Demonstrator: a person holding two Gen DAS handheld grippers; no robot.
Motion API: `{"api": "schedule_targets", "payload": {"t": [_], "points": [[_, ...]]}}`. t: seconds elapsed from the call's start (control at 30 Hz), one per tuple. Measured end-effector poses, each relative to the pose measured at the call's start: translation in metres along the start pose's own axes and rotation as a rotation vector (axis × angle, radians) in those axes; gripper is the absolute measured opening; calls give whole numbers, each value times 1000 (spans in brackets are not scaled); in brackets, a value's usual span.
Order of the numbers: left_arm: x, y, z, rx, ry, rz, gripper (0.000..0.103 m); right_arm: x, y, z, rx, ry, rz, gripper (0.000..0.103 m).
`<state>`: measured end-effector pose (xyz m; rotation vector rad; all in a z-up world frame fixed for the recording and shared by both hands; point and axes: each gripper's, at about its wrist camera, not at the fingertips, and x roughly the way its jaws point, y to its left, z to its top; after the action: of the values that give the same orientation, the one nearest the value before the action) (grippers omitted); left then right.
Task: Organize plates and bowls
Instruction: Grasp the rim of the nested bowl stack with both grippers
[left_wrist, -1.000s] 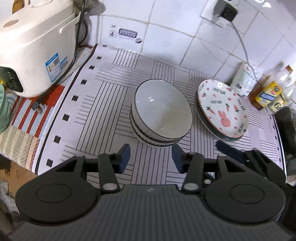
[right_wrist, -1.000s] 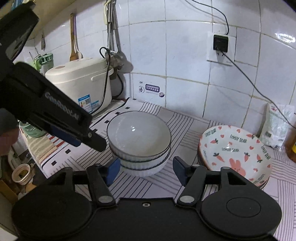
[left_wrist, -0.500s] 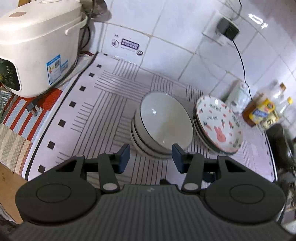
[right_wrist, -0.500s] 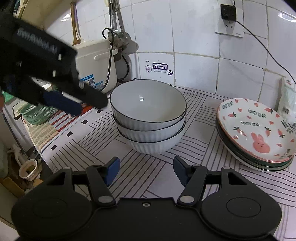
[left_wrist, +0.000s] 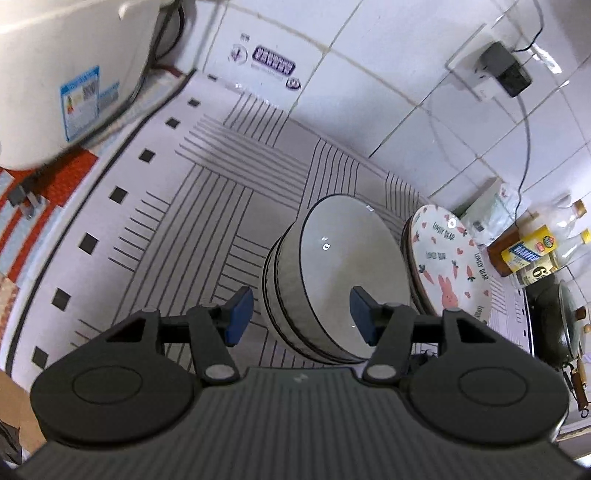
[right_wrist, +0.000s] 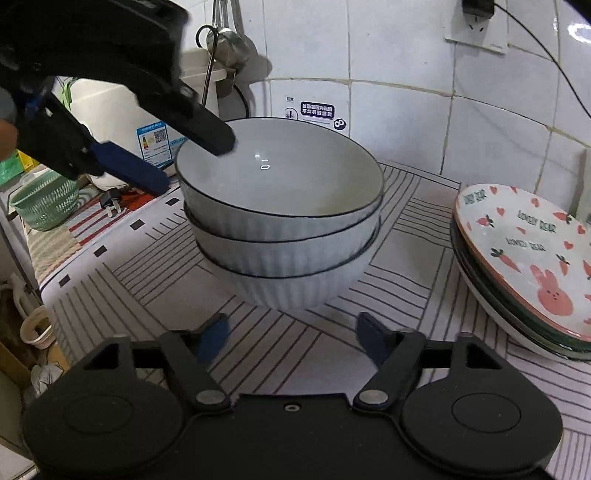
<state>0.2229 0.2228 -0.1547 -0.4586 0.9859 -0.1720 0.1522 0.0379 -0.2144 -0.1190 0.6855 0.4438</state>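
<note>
Bowls: stack of three white ribbed ceramic bowls with thin dark rims (right_wrist: 284, 236), nested upright on the white line-patterned table mat (right_wrist: 399, 266), in front of the white tiled wall (right_wrist: 406, 122).
Plates: stack of shallow plates (right_wrist: 524, 254) topped by a white plate printed with pink rabbit, carrots and hearts; stands on the mat to the right of the bowls, apart from them.
Left gripper (left_wrist: 301, 312): jaws have just been opening; blue pads straddle the near rim of the top bowl, one outside the wall, one over the inside. No pad is seen pressing; nothing held.
Left gripper, right wrist view (right_wrist: 195, 162): reaches in from the upper left, one finger over the bowl's interior, the blue-padded finger outside the rim.
Right gripper (right_wrist: 291, 338): jaws have just been opening and stand wide; empty, low over the mat, just in front of the bowl stack's base.
Surroundings: white rice cooker (left_wrist: 70, 70) at the mat's far left; green basket (right_wrist: 46, 201) beside it.
</note>
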Motion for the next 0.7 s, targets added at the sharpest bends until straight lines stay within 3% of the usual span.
{"api": "schedule_targets", "payload": {"t": [0.33, 0.7], "points": [[28, 4, 3, 8, 28, -12, 57, 22, -5, 4, 7, -41, 17, 90], [39, 2, 2, 45, 21, 23, 47, 35, -12, 16, -24, -36, 80, 95]]}}
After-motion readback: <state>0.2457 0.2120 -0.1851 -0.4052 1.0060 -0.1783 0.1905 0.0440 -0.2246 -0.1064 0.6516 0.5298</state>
